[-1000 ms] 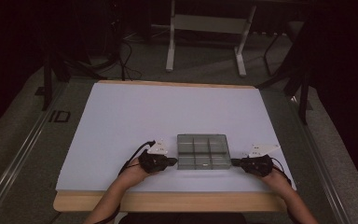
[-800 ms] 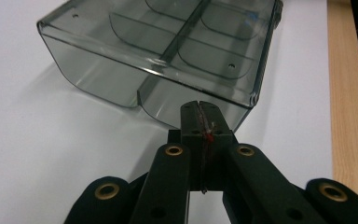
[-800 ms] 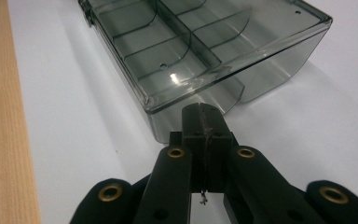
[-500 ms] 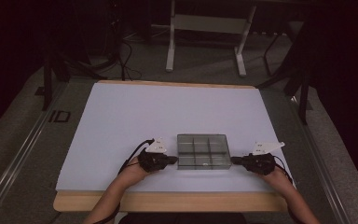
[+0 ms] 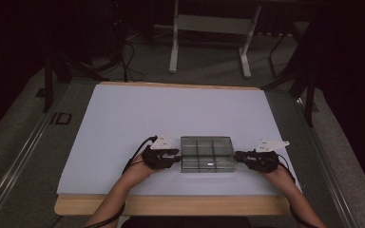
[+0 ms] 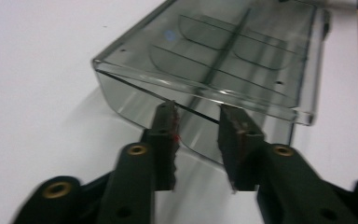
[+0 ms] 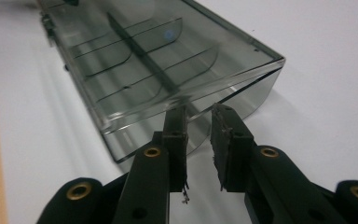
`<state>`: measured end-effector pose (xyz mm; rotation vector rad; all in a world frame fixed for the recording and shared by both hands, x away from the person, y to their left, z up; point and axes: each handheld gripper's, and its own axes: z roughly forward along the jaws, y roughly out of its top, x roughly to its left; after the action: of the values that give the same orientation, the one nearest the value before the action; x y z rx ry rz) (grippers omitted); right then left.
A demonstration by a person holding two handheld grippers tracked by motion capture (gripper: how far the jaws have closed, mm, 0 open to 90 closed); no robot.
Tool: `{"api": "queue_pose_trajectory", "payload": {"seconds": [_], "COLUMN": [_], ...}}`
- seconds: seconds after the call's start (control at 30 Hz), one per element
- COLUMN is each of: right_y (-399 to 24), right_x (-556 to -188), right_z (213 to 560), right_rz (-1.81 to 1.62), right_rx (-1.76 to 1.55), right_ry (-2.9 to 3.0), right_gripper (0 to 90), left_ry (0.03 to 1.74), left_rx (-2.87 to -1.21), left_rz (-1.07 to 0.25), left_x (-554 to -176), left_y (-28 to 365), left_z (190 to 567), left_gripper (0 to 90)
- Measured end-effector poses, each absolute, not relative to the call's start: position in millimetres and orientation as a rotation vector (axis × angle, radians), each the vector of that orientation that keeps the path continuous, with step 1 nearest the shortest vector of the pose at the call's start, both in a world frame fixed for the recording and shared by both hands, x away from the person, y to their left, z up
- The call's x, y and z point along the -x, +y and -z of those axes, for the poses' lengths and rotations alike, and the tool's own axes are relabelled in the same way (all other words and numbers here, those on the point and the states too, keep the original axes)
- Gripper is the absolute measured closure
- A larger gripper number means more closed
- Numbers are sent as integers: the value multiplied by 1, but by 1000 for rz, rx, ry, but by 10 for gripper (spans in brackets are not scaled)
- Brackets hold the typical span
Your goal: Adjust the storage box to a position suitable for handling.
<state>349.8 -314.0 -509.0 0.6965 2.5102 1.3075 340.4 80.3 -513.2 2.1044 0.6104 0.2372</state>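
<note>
Room: dim, dark at the edges, with grey carpet-like floor around the bench and a pale metal frame stand on the floor at 12 o'clock beyond it.
Cables: dark leads lie on the floor toward 11 o'clock.
Bench: wooden top whose bare edge shows along the 6 o'clock side, covered almost wholly by a white sheet.
Sheet: plain and smooth, bare across its far half.
Box: a smoky clear plastic compartment box sits flat on the sheet toward 6 o'clock of the bench, slightly right of centre; inner dividers show through its closed lid, and the cells look empty.
Left gripper: the left gripper lies at the box's 9 o'clock end; in the left gripper view its jaws are parted by a moderate gap, tips at the box's end wall just under the lid's lip, holding nothing.
Right gripper: the right gripper lies at the box's 3 o'clock end; in the right gripper view its jaws stand a narrow gap apart, tips against the box's end wall below the lid edge, gripping nothing.
Forearms: both come in from 6 o'clock, one to each gripper.
Plates: a pale three-cornered plate tops each gripper.
</note>
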Motion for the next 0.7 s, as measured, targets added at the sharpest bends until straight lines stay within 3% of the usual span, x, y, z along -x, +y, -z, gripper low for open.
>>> {"api": "queue_pose_trajectory", "payload": {"seconds": [0.2, 0.7], "right_y": [-313, -308], "right_x": [-357, -375], "right_z": [507, 501], "right_rz": [-1315, -1302], "right_rx": [-720, -735], "right_ry": [2475, 2409], "right_gripper": [706, 689], "left_ry": [628, 616], "left_rx": [-2088, -2042], "left_rz": [-270, -322], "left_x": [-346, -357], "left_y": [80, 74], "left_z": [511, 504], "left_gripper": [555, 557]}}
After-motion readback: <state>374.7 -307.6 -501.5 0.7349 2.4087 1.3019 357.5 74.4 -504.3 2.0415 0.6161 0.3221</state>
